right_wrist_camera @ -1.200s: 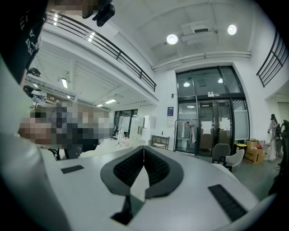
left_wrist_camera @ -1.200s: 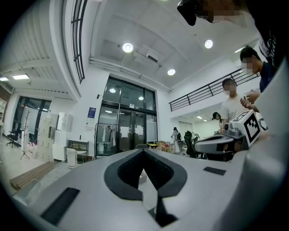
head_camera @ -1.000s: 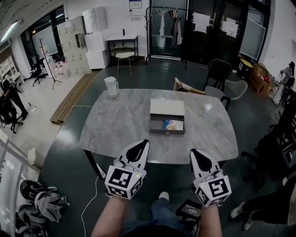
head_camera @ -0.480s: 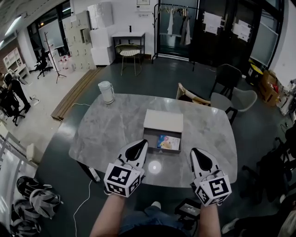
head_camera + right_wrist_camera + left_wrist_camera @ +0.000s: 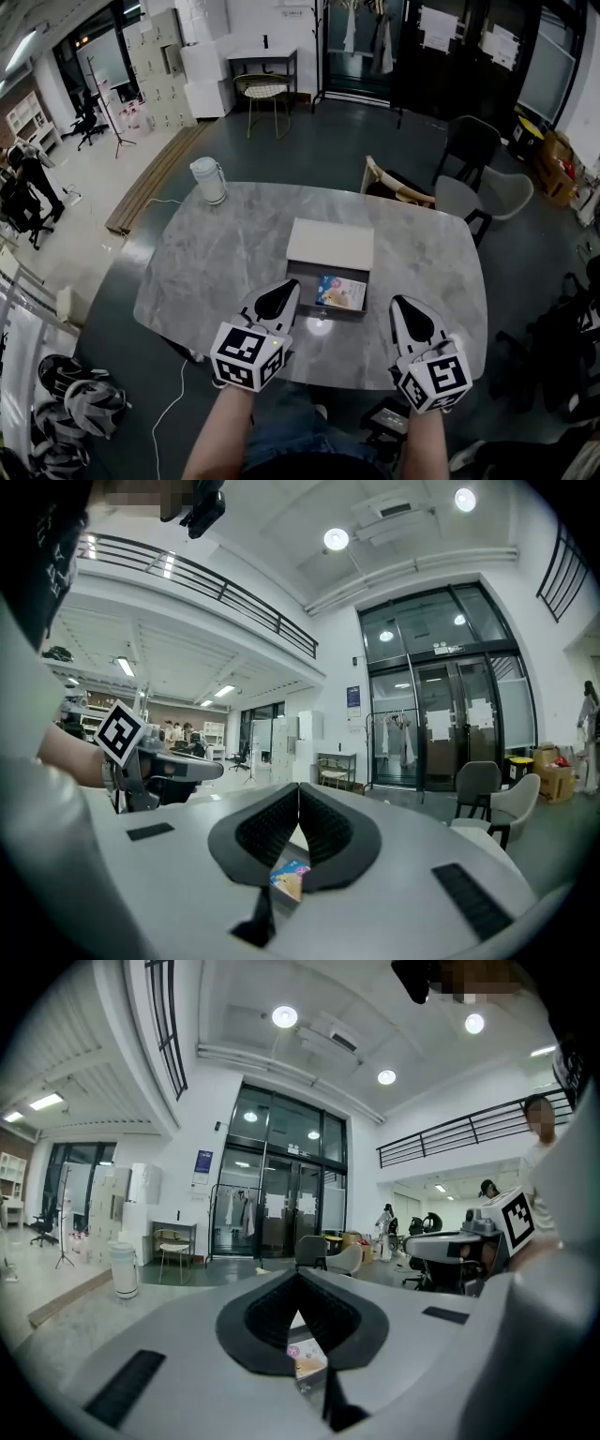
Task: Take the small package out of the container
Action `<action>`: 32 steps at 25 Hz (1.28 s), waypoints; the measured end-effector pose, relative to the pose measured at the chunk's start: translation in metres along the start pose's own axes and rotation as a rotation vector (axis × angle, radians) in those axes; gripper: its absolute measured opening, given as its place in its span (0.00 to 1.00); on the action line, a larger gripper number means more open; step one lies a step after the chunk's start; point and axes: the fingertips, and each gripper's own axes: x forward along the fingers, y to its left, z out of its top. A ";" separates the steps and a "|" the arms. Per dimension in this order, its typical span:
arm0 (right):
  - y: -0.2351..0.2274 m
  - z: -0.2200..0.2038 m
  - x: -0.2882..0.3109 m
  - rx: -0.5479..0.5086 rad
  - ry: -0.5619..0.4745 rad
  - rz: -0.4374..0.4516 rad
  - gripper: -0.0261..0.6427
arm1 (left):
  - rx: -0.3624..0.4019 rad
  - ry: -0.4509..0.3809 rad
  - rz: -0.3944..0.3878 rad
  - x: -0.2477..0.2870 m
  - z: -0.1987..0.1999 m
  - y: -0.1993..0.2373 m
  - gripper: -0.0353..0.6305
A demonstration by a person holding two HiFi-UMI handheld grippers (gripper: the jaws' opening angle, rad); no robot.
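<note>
A grey open container (image 5: 313, 309) with a pale top sits in the middle of the marble table (image 5: 206, 253). Inside its open near part lies a small colourful package (image 5: 341, 292), also glimpsed through the jaws in the left gripper view (image 5: 307, 1361) and the right gripper view (image 5: 290, 877). My left gripper (image 5: 286, 291) is shut and empty, hovering just left of the container's front. On the other side, my right gripper (image 5: 405, 307) is shut and empty too, over the table's near edge to the right of the container.
A white jug (image 5: 208, 179) stands at the table's far left corner. Chairs (image 5: 469, 150) stand beyond the far right side. Black gear (image 5: 389, 422) lies on the floor near my feet, and a cable (image 5: 178, 412) runs under the table.
The view has closed in on the table. Both grippers now sit nearer the container, with the left tip almost at its front left corner. Jaws stay shut.
</note>
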 end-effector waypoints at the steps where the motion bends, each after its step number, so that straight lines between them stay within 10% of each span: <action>1: -0.004 -0.001 0.003 0.004 0.002 -0.007 0.08 | -0.007 0.007 -0.004 0.006 -0.001 0.003 0.07; 19: -0.071 -0.013 0.077 0.041 0.073 -0.148 0.08 | -0.131 0.160 -0.154 0.108 -0.025 0.061 0.07; 32: -0.089 -0.057 0.077 0.087 0.192 -0.149 0.08 | -0.278 0.484 -0.207 0.130 -0.107 0.042 0.07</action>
